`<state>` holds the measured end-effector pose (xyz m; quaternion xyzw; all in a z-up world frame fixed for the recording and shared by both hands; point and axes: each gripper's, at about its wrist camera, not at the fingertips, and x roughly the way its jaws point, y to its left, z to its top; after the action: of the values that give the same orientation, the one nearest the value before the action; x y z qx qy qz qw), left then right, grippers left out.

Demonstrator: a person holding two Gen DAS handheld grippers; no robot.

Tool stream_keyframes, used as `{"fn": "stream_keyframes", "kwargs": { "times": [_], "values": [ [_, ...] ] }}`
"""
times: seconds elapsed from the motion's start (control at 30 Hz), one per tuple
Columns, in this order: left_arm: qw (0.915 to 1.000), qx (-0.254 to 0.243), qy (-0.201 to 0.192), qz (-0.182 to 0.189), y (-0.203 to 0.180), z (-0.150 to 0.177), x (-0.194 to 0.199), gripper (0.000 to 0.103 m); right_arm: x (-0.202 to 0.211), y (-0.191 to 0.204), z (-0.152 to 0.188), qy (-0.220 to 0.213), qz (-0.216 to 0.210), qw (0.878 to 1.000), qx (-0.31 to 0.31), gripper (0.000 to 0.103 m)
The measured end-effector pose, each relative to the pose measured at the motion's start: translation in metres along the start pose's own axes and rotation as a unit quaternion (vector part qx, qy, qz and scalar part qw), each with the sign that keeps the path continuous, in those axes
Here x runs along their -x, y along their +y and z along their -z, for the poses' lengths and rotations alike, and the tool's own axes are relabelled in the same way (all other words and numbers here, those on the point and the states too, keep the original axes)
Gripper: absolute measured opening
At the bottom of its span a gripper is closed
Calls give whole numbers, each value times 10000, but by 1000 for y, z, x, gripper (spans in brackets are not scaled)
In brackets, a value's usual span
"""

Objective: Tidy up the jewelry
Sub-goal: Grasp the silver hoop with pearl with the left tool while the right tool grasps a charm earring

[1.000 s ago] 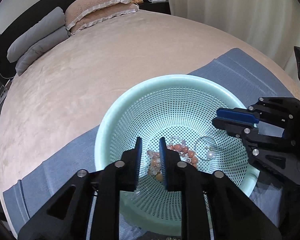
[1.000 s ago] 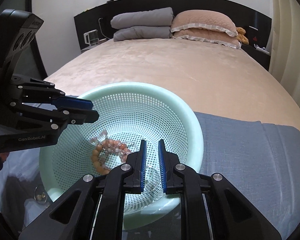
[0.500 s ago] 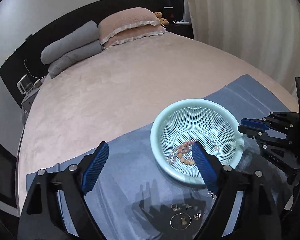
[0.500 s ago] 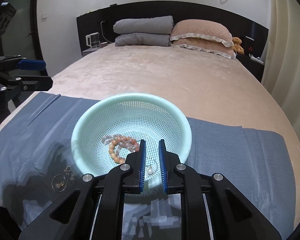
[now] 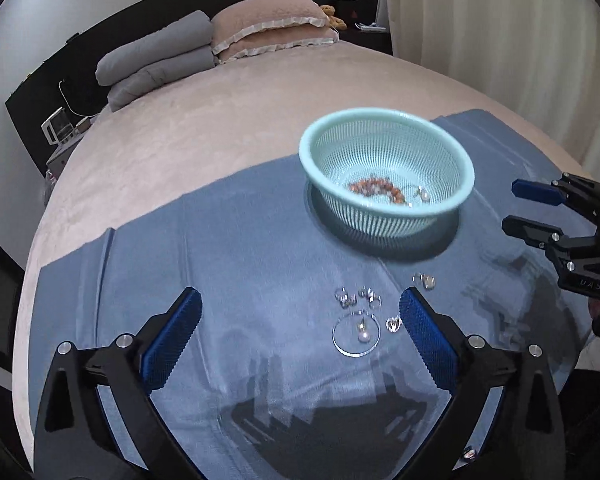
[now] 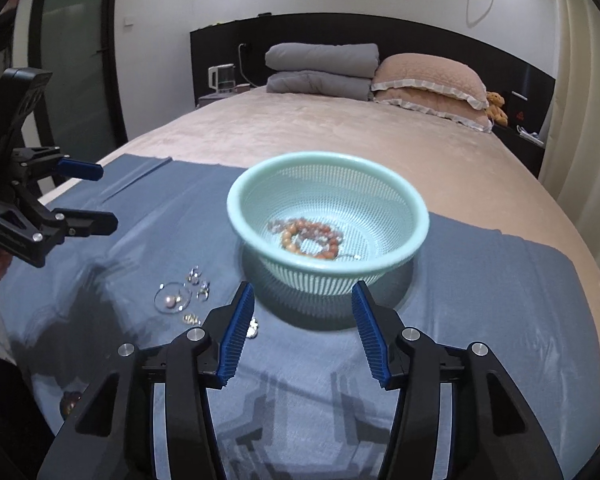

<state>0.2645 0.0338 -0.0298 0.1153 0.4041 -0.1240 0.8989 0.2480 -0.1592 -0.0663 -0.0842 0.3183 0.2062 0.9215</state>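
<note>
Both grippers empty, jaws spread, above the cloth.
Next, pinch one small ring (image 5: 346,296) squarely; carry it to the basket (image 5: 386,118).

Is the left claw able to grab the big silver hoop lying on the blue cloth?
Probably yes. The left claw is wide open, and the big silver hoop lies flat on the blue cloth between its fingers with nothing covering it.

Place: a home bedroom.
Bed: wide, with a beige cover (image 6: 340,136) and a dark headboard (image 6: 380,36).
Pillows: grey pair (image 6: 320,66), pink frilled pair (image 6: 428,80).
Bedside: what looks like a kettle (image 6: 222,78); small teddy bear (image 6: 496,106).
Window side: pale curtains (image 5: 480,20).
</note>
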Motion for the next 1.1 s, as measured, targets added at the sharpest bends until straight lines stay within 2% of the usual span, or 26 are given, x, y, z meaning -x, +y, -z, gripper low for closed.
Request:
{"fn": "stream_keyframes", "kwargs": {
  "times": [0.1, 0.2, 0.3, 0.4, 0.5, 0.63, 0.73, 0.9, 1.0, 1.07, 1.1],
  "values": [
    [9997, -160, -207, -4, -7, 26, -14, 97, -22, 6, 14, 283, -114, 9995, 102, 48],
    [9984, -383, -411, -99, -16, 42, -24, 97, -41, 11, 23, 389, -204, 9990, 124, 48],
    [9978, -506, -344, -265, -18, 49, -45, 97, -59, 16, 27, 472, -270, 9984, 163, 48],
    [9991, -399, -166, -48, -13, 54, -64, 97, -76, 18, 28, 582, -397, 9974, 174, 48],
    [9988, -461, -73, -164, -14, 60, -78, 97, -93, 21, 29, 739, -543, 9958, 40, 48],
    [9998, -180, -53, 98, -9, 61, -85, 97, -99, 33, 32, 723, -277, 9968, 209, 48],
    [9997, -95, -57, 196, -9, 60, -89, 97, -100, 35, 34, 705, -250, 9969, 237, 47],
    [9991, -11, -135, 403, -7, 58, -87, 97, -97, 36, 36, 678, -413, 9965, 267, 34],
    [9977, -219, -271, 587, -18, 60, -82, 97, -95, 43, 38, 672, -497, 9956, 422, 22],
    [9977, -460, -297, 398, -29, 60, -81, 97, -96, 46, 36, 685, -514, 9948, 544, 14],
    [9979, -504, -219, 356, -33, 60, -84, 98, -96, 48, 36, 696, -513, 9946, 580, 13]
  ]
}}
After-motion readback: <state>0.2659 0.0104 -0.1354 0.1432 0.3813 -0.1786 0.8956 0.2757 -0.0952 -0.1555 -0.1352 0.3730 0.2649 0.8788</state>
